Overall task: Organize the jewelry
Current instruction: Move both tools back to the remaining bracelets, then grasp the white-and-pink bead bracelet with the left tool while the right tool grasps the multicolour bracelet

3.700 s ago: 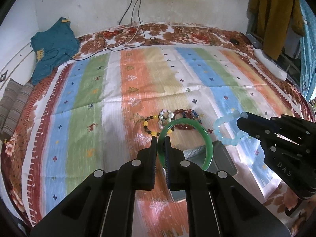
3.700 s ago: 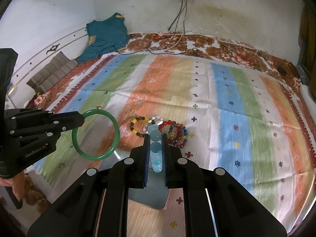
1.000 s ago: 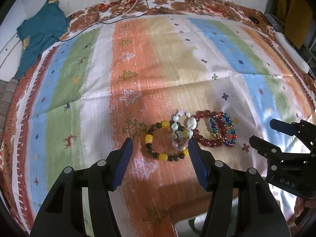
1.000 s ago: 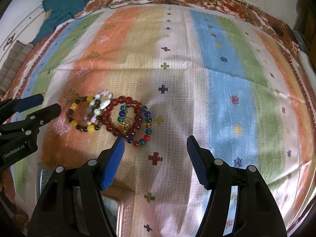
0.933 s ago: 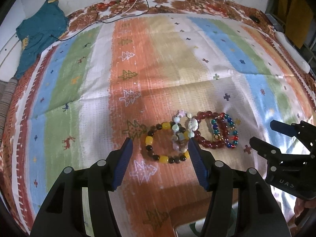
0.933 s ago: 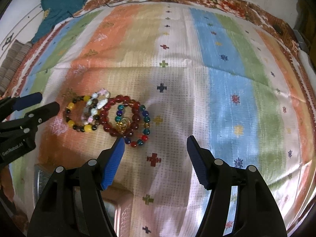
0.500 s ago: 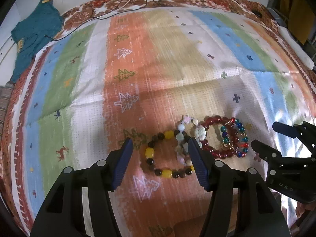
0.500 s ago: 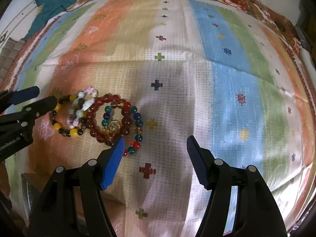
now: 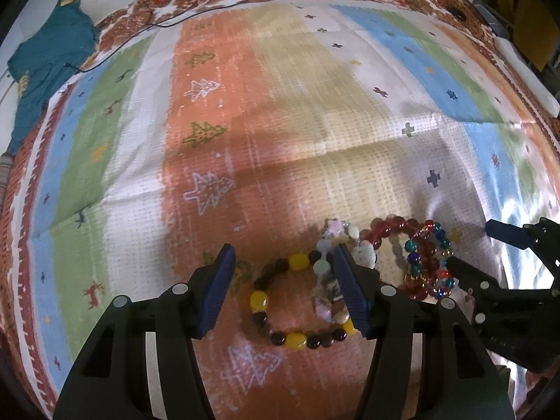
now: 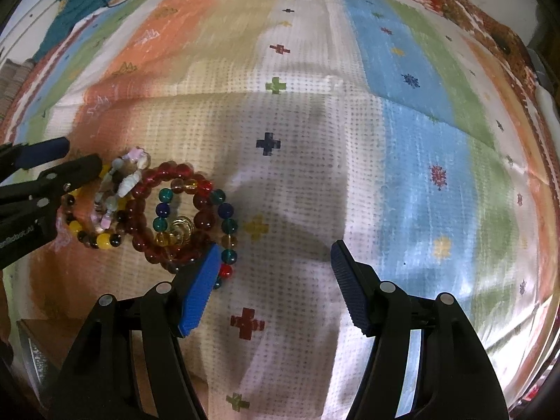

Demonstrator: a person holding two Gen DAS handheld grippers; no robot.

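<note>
Hovering over the striped bedspread (image 9: pixel 280 122), the left tongs (image 9: pixel 283 255) stand wide and empty, framing the yellow-and-dark bead bracelet (image 9: pixel 280 301); the pastel bead bracelet (image 9: pixel 329 266) lies at their right pad. The right tongs (image 10: pixel 274 253) also gape, holding nothing, with the red bead bracelet (image 10: pixel 147 210) and the multicoloured bead bracelet (image 10: pixel 224 210) beside their left pad.

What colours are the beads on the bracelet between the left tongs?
Yellow and dark brown-black beads alternate on the bracelet, clearest in the left wrist view.
</note>
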